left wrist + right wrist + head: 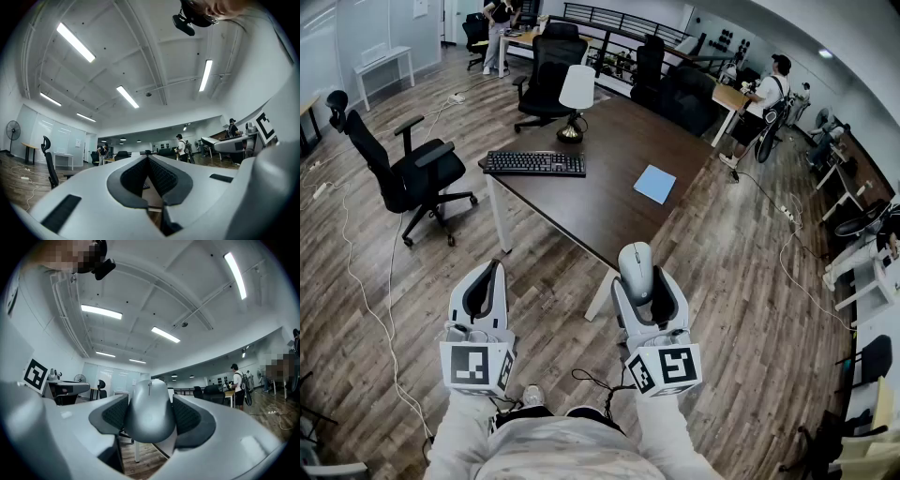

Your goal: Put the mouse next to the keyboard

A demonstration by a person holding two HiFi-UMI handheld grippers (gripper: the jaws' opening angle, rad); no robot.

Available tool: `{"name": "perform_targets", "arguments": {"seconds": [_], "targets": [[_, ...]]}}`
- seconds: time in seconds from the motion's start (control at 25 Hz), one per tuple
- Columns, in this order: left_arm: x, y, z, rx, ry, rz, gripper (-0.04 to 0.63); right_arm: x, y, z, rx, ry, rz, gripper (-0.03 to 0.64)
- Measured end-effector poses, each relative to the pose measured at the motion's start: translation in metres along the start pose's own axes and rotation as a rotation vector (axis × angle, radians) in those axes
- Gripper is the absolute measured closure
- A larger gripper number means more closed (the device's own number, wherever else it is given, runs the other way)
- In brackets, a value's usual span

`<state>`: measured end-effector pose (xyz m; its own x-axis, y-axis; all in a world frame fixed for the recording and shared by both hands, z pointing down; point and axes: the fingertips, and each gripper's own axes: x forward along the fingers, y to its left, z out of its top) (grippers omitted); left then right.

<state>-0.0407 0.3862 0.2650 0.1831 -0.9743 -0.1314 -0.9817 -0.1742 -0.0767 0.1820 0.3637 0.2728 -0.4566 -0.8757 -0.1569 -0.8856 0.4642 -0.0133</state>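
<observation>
The right tongs point(645, 289) grip the grey mouse point(636, 265), the left tongs point(487, 281) are closed and empty, both over the floor short of the tabletop point(609, 178), so carrying it to the keyboard point(534, 163), far left, seemingly remains.

Smooth, satin grey plastic formed the mouse point(149, 411), dark ribbed rubber-like pads point(190, 417) lined the smooth white plastic shell of the right gripper point(150, 398), and the table point(609, 187) showed a smooth dark wood-grain top above a matt wood-plank floor point(384, 281).
</observation>
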Motion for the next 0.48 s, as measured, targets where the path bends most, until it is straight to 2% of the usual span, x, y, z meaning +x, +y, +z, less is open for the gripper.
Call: {"name": "perform_targets", "arguments": {"seconds": [0.48], "targets": [[0.0025,0.0053,0.0077,-0.006,-0.007,-0.008,0.591,0.0067,0.0079,0.0047,-0.015,0.002,0.004,0.308]]}}
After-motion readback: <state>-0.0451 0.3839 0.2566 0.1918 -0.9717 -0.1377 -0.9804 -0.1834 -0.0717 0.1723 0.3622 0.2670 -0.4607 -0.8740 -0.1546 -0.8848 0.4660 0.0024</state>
